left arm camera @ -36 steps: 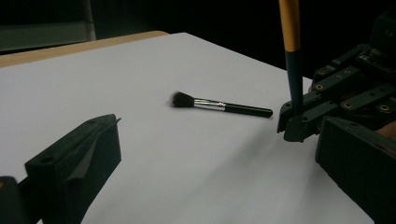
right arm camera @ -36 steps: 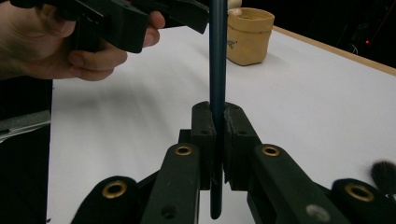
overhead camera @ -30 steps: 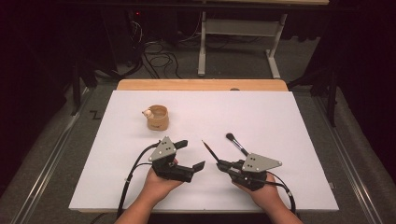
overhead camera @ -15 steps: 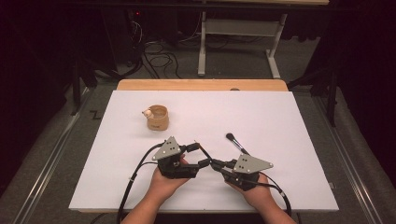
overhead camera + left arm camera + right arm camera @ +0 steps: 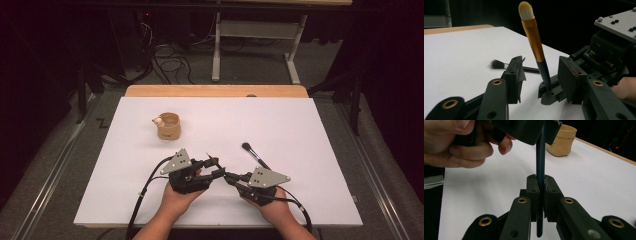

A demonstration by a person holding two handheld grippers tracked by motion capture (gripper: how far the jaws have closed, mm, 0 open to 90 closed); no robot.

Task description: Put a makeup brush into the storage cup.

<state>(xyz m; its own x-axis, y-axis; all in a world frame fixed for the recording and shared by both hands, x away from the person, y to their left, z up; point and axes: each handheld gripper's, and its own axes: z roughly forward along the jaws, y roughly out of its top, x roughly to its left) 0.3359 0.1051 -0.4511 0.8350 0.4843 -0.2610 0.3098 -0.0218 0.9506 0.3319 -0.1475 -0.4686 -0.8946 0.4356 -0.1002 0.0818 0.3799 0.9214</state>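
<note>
While clamped in the right gripper (image 5: pixel 541 195) near the tabletop's (image 5: pixel 300 130) front edge, brush (image 5: pixel 534 42) stands up for swapping; left gripper (image 5: pixel 539 75) closing around it, not yet pinching.

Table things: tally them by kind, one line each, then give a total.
Makeup brushes: 2, the gold-ferruled brush and the black brush
Cups: 1, the tan cup
Grippers: 2, the left gripper and the right gripper
Total: 5
</note>
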